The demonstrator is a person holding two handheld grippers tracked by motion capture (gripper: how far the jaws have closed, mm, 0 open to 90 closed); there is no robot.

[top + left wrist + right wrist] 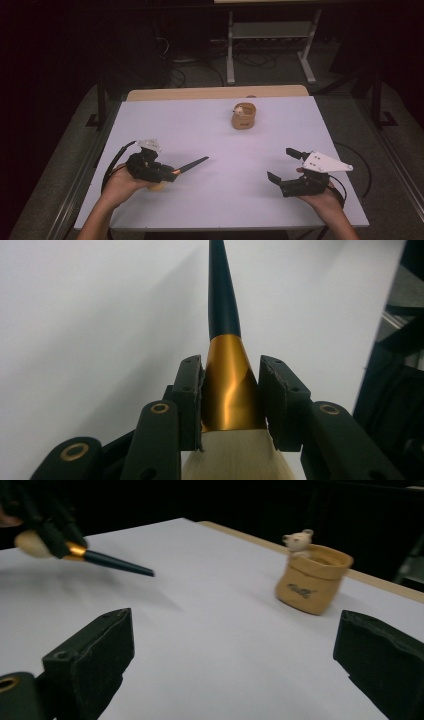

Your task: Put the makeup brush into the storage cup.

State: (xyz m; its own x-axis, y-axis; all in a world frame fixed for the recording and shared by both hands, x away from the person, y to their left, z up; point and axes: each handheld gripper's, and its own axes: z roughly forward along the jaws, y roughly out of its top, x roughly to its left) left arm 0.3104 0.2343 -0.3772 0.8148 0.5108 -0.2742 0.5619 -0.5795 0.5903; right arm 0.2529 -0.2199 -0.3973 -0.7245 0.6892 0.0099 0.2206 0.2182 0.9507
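Note:
My left gripper (167, 175) is shut on a makeup brush (190, 165) at its gold ferrule (229, 385). The brush's dark handle points toward the table's middle; its pale bristle head (235, 457) lies back between the jaws. In the right gripper view the brush (112, 562) hangs at the upper left under the other gripper. My right gripper (286, 165) stands open near the table's front right, with nothing between its jaws. A tan pouch-shaped holder (243, 116) with a small white bear figure (299, 541) on its rim stands toward the far side of the table.
The white tabletop (215, 135) has a wooden strip (215, 93) along its far edge. A metal stand (270, 45) and cables lie on the dark floor beyond. Table frame rails run along both sides.

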